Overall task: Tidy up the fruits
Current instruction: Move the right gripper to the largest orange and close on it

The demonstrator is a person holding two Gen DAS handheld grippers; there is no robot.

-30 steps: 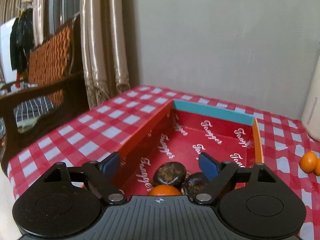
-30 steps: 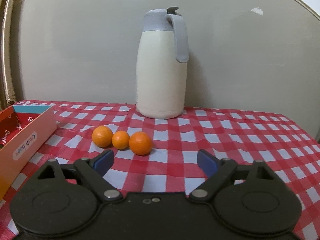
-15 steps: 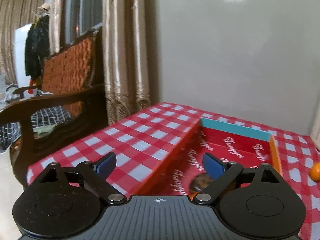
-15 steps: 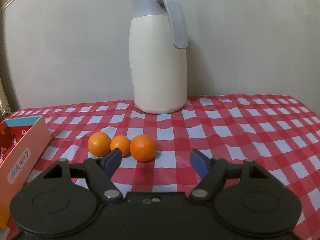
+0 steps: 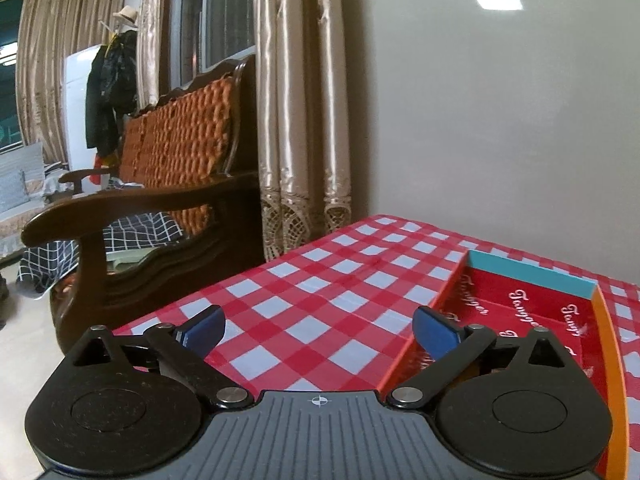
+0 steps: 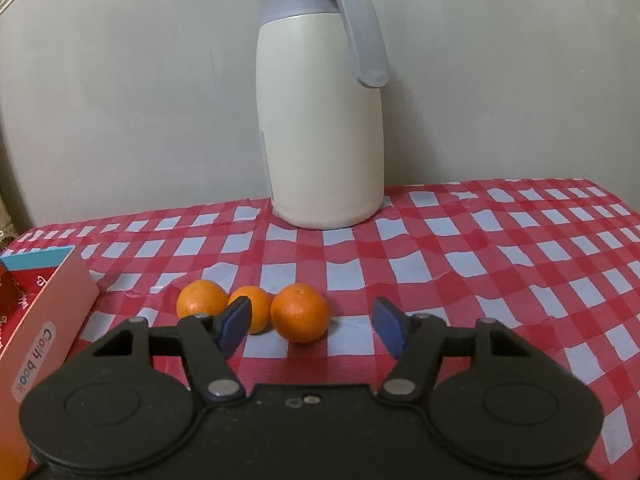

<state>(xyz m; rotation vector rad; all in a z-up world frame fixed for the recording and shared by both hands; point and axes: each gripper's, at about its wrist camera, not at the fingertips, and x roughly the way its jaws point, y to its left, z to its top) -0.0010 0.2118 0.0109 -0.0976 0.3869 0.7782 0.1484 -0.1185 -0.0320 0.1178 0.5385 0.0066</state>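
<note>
A red-and-white checked tablecloth (image 6: 480, 264) covers the table. At its left lies a shallow red cardboard box (image 5: 520, 312) with a teal end wall; its contents are hidden, perhaps behind the left gripper (image 5: 318, 330), whose jaws gape empty. Three small, round, glossy oranges (image 6: 298, 316) sit in a touching row before a smooth cream jug (image 6: 324, 120). The right gripper (image 6: 310, 326) stands open just short of them.

Left gripper swung off the box; right gripper closed in on the oranges.

Left gripper (image 5: 318, 330) now faces checked cloth and the wooden bench (image 5: 160, 208), box (image 5: 532, 312) shifted to its right, fruit inside no longer visible. Right gripper (image 6: 312, 326) nearer: rightmost orange (image 6: 300, 312) now sits between its spread fingers, middle orange (image 6: 254, 306) partly behind the left finger; thermos (image 6: 324, 120) looms larger.
</note>
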